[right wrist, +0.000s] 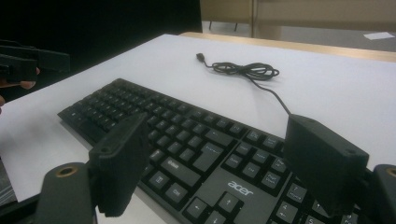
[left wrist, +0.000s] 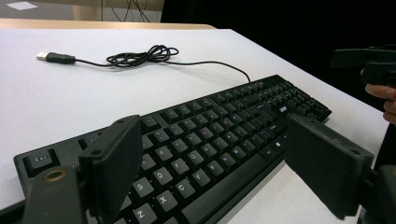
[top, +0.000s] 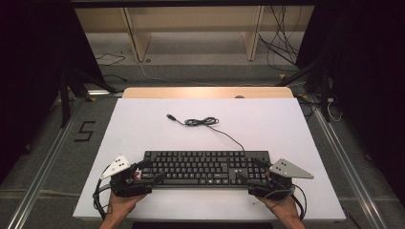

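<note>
A black keyboard (top: 205, 167) lies across the near middle of the white table (top: 143, 124). Its cable (top: 203, 122) runs toward the far side, coils once, and ends in a USB plug (top: 170, 116). My left gripper (top: 150, 171) stands open over the keyboard's left end (left wrist: 187, 140), one jaw above the keys and the other off the front edge. My right gripper (top: 250, 171) hovers open at the right end (right wrist: 187, 154), where its jaws straddle the arrow keys. Neither one presses on the keyboard. The coiled cable (left wrist: 140, 56) (right wrist: 245, 70) lies beyond the jaws in both gripper views.
A wooden strip (top: 207, 92) borders the table's far edge. Beyond it are shelf legs (top: 136, 38) and loose floor cables (top: 282, 47). A taped "5" (top: 84, 130) marks the floor on the left. Metal rails (top: 43, 167) run along both sides.
</note>
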Motion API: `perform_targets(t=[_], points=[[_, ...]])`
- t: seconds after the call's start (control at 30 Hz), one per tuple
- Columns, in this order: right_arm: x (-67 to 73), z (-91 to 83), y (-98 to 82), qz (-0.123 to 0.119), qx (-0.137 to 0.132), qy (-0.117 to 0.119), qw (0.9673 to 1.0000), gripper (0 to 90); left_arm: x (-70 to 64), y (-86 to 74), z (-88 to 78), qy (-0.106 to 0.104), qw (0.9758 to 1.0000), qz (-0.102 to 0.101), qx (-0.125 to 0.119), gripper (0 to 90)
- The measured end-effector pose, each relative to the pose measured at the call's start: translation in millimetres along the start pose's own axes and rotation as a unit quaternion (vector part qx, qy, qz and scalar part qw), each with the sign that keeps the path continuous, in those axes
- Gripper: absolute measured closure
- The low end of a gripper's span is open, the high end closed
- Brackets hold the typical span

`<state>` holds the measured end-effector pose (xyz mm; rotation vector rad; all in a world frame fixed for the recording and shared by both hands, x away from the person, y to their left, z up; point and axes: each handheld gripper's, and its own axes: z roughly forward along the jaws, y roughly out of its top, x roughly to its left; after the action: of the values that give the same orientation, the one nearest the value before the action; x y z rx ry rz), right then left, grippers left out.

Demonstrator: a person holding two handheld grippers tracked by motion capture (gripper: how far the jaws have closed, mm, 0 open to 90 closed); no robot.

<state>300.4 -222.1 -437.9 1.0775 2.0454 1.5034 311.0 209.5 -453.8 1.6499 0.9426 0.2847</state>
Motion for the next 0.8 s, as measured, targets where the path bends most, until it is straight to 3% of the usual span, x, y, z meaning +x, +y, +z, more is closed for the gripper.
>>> perform_targets(t=[0.63, 0.8], points=[[2.4, 3.3, 1.4, 0.001, -0.001, 0.006, 1.0000, 23.7, 0.3, 0.0, -0.2, 0.001, 1.0000, 0.000, 0.000, 18.9], [5.2, 10.6, 5.2, 0.006, 0.004, 0.018, 0.9998, 24.5, 1.0, 0.2, -0.8, 0.005, 1.0000, 0.000, 0.001, 18.9]])
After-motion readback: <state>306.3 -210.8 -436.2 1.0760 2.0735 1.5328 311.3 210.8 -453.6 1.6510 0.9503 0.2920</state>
